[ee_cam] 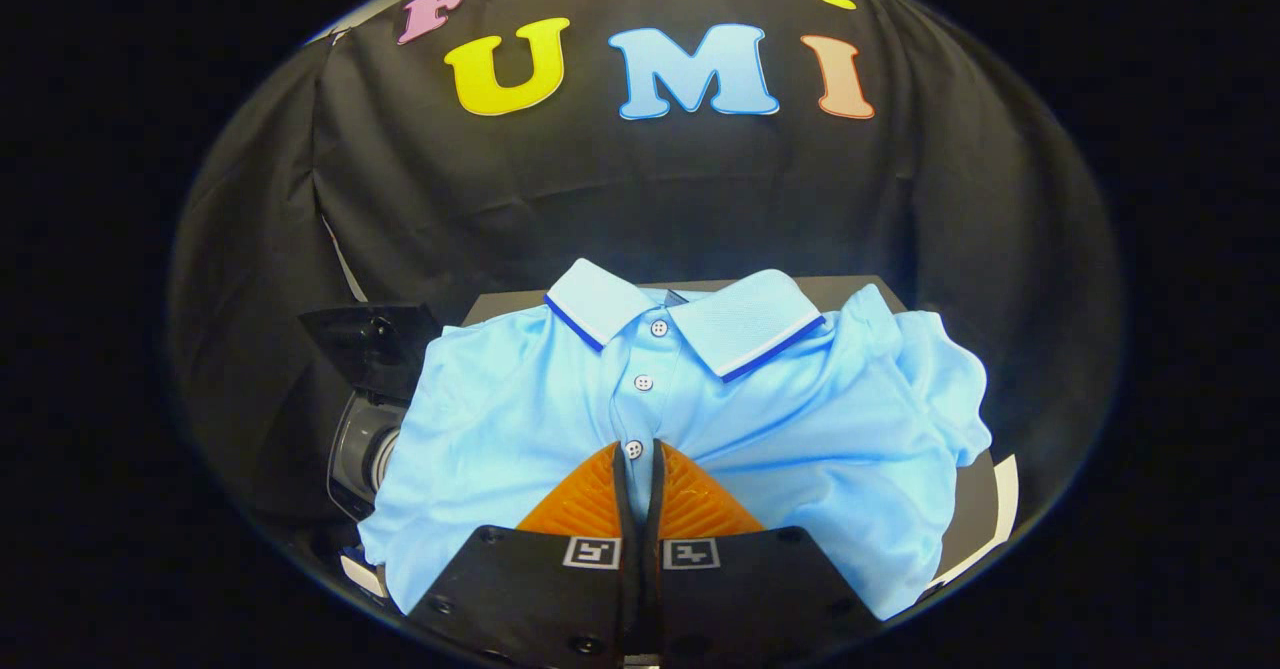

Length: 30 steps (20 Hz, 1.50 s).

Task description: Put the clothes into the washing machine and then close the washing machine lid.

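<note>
A light blue polo shirt (800, 419) with a white-and-blue trimmed collar and a buttoned placket lies spread over a dark surface (850, 291). My gripper (640, 454) is shut on the shirt, its two fingers pinching the fabric at the lowest button of the placket. The small washing machine (365, 439) stands to the left of the shirt, grey and dark, with its dark lid (365, 344) raised. The shirt's left side hides part of the machine.
The booth's black cloth wall hangs close behind the surface. A white sheet or card edge (1003, 509) pokes out under the shirt's right side. Another white edge (362, 574) shows below the shirt's left hem.
</note>
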Each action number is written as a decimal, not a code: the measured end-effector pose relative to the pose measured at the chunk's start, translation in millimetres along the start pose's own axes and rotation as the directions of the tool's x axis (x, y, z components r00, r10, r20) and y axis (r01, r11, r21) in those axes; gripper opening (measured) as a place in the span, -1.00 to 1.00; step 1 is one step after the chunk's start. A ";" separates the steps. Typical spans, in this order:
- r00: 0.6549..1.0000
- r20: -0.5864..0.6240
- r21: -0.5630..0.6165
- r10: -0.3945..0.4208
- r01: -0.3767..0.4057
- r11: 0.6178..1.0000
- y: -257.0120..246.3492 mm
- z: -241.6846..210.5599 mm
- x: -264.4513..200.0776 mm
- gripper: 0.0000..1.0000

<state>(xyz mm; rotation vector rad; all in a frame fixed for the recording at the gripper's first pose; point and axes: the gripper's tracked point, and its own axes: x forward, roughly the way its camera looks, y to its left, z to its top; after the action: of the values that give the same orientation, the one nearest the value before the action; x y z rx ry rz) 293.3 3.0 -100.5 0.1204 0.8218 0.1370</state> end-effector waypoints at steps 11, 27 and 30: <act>0.994 0.111 0.023 -0.006 0.003 1.000 8.2 30.6 -24.3 -0.97; 0.948 0.304 0.036 0.092 -0.108 0.993 66.9 112.9 -109.0 -0.97; 0.938 0.326 0.000 0.115 -0.122 0.993 87.5 125.1 -123.1 -0.98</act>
<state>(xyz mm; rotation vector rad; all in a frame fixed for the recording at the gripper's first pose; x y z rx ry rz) 296.0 61.7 86.7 0.2063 0.4850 0.2165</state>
